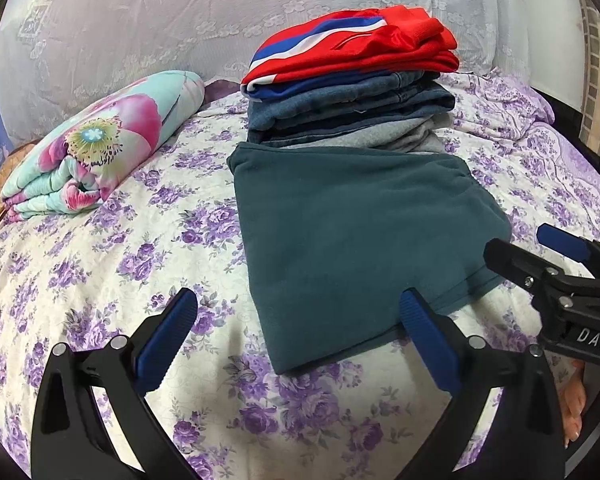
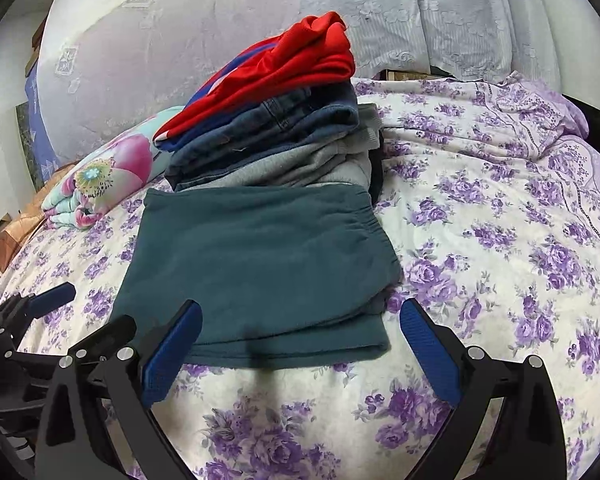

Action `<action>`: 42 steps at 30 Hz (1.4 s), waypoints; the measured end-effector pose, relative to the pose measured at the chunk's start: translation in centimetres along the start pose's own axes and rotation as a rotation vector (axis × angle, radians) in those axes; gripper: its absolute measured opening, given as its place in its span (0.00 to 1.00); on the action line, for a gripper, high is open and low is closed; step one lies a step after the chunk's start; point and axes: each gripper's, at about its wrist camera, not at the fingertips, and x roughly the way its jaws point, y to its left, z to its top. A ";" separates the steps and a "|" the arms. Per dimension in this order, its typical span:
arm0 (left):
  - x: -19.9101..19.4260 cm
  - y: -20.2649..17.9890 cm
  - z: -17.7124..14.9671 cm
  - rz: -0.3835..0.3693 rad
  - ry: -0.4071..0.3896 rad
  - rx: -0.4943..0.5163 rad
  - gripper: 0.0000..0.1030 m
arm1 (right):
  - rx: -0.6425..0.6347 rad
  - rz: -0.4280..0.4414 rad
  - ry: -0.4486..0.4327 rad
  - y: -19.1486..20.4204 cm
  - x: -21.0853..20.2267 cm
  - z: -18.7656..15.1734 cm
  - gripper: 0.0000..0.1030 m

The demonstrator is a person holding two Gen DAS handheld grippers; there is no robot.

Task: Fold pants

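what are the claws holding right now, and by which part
Nothing. Both the left claw and the right claw are open and empty, at the near edge of the folded teal pants.

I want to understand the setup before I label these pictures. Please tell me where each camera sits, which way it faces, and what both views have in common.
Left wrist: sits on the left gripper, facing forward over the bed toward the teal pants; its own open blue-padded fingers show, and the right gripper enters at the right edge.
Right wrist: sits on the right gripper, facing the same pants from their right; its open fingers show, and the left gripper enters at left.
Shared: the pants, the stack of folded clothes, the flowered blanket, the floral bedsheet.
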 end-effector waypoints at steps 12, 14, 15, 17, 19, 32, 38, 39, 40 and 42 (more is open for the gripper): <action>0.1 -0.3 -0.1 -0.003 0.004 0.012 0.96 | -0.012 -0.005 -0.004 0.2 0.0 -0.1 0.97; 0.1 -0.4 -0.1 -0.003 0.004 0.013 0.96 | -0.010 -0.005 -0.003 0.3 0.0 -0.1 0.97; 0.1 -0.4 -0.1 -0.003 0.005 0.014 0.96 | -0.010 -0.005 -0.003 0.3 0.0 -0.1 0.97; 0.1 -0.4 -0.1 -0.003 0.004 0.015 0.96 | -0.010 -0.006 -0.005 0.3 0.0 -0.1 0.97; 0.1 -0.4 -0.1 -0.004 0.004 0.014 0.96 | -0.012 -0.006 -0.007 0.3 -0.1 -0.1 0.97; 0.3 -0.3 -0.2 -0.007 0.012 0.011 0.96 | -0.017 -0.007 -0.009 0.3 -0.1 -0.1 0.97; 0.4 -0.4 -0.2 -0.014 0.018 0.010 0.96 | -0.017 -0.007 -0.007 0.3 -0.1 -0.2 0.97; 0.4 -0.4 -0.2 -0.016 0.019 0.010 0.96 | -0.017 -0.007 -0.008 0.3 -0.1 -0.2 0.97; 0.4 -0.4 -0.2 -0.018 0.020 0.010 0.96 | -0.016 -0.007 -0.008 0.3 -0.1 -0.2 0.97; 0.3 -0.4 -0.3 -0.027 0.016 0.014 0.96 | -0.016 -0.007 -0.008 0.3 -0.1 -0.2 0.97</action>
